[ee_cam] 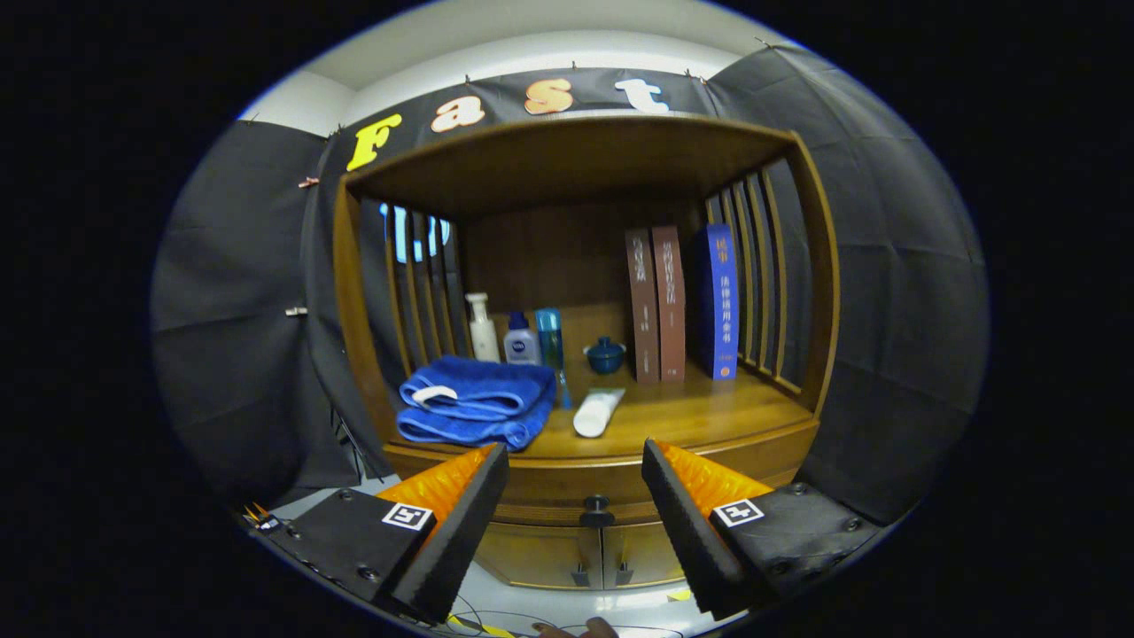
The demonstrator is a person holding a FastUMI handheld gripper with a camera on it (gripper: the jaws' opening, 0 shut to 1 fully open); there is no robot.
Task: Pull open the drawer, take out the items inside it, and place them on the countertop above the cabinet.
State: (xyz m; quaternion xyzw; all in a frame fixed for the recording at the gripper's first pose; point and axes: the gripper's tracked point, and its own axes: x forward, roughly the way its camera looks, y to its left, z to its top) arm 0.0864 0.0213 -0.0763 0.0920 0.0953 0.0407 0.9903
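Gripper view. Gripper [576, 456] held level, facing the wooden cabinet [815, 292] square on, well back from it. Fingers spread wide, nothing between them, touching nothing. Seen in the gap between the fingers: the drawer [567, 496] front under the countertop [700, 412], closed, with its dark round knob [597, 511] centred just ahead of and slightly below the fingertips, apart from them. Below the drawer, two cabinet doors [540, 554] meeting at the middle, small handles near their lower edge. Contents of the drawer hidden.

On the countertop, beyond the fingers: folded blue towel [474, 403] at the front left, a white tube [597, 413] lying just right of it. Behind the towel, upright and close together, a white pump bottle [483, 328], a small white bottle with blue cap [521, 343] and a slim blue bottle [550, 341]. Small blue lidded pot [606, 355] further back near the middle. Two brown books [656, 306] and a blue book [722, 301] standing upright at the right. Slatted sides left and right of the open shelf.
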